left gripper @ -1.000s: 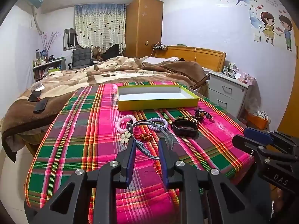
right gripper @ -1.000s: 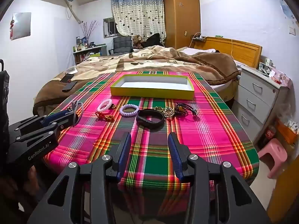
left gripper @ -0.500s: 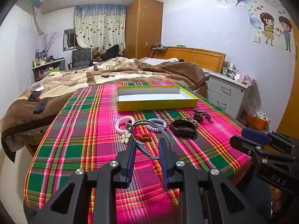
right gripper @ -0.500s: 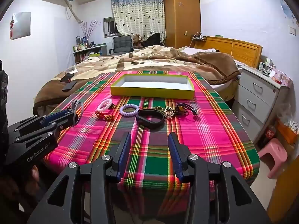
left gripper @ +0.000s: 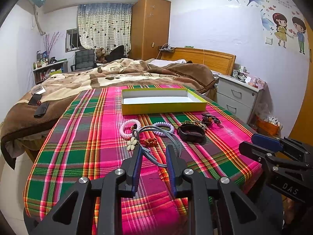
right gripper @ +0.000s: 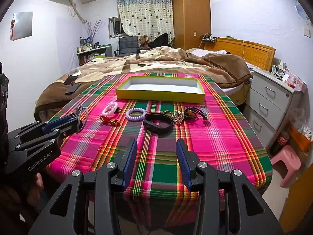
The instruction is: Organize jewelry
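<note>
My left gripper [left gripper: 153, 152] is shut on a grey hairband [left gripper: 166, 135] with a cream flower [left gripper: 132, 144], held above the plaid tablecloth; it also shows in the right wrist view [right gripper: 78, 120]. My right gripper [right gripper: 156, 146] is open and empty near the table's front edge. On the cloth lie a pink coil bracelet [right gripper: 110, 108], a lilac coil bracelet [right gripper: 136, 114], a red-gold trinket [right gripper: 109, 120], a black band [right gripper: 158, 123], a gold brooch [right gripper: 177, 115] and a dark beaded cord [right gripper: 195, 113]. A yellow box [right gripper: 160, 96] with a white inside stands behind them.
The table [right gripper: 225, 143] abuts a bed with a brown blanket [right gripper: 166, 60]. Phones [right gripper: 71, 85] lie on the bed's left. Grey drawers [right gripper: 273, 105] and a pink stool [right gripper: 287, 162] stand to the right.
The left gripper has lifted slightly with the hairband. The right gripper has not moved.
</note>
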### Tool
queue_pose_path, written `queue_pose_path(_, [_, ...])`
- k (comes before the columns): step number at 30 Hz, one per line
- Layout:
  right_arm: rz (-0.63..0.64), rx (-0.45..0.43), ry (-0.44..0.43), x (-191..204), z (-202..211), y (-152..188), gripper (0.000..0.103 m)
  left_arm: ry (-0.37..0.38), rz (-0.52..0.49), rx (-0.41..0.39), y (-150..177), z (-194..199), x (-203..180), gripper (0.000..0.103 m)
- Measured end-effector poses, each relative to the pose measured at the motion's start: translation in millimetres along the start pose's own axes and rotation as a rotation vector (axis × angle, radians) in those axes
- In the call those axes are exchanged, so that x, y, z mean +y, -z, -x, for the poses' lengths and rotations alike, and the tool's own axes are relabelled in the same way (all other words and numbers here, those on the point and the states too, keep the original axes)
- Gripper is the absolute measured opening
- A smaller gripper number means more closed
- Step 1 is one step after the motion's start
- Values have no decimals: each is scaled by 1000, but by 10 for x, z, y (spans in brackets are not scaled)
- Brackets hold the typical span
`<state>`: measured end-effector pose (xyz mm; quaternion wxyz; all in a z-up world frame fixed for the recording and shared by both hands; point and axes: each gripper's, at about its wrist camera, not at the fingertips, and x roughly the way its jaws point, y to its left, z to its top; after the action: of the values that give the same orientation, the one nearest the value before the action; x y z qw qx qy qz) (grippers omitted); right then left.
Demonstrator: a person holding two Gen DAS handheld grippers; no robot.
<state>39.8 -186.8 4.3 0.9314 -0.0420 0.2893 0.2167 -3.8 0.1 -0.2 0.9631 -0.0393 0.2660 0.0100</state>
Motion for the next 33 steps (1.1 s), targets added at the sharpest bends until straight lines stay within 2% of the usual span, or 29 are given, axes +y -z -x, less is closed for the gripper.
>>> queue_pose_path(33, [1,6,-1,16,-4,-2,42,14,-7,10,17,-4,-74,24])
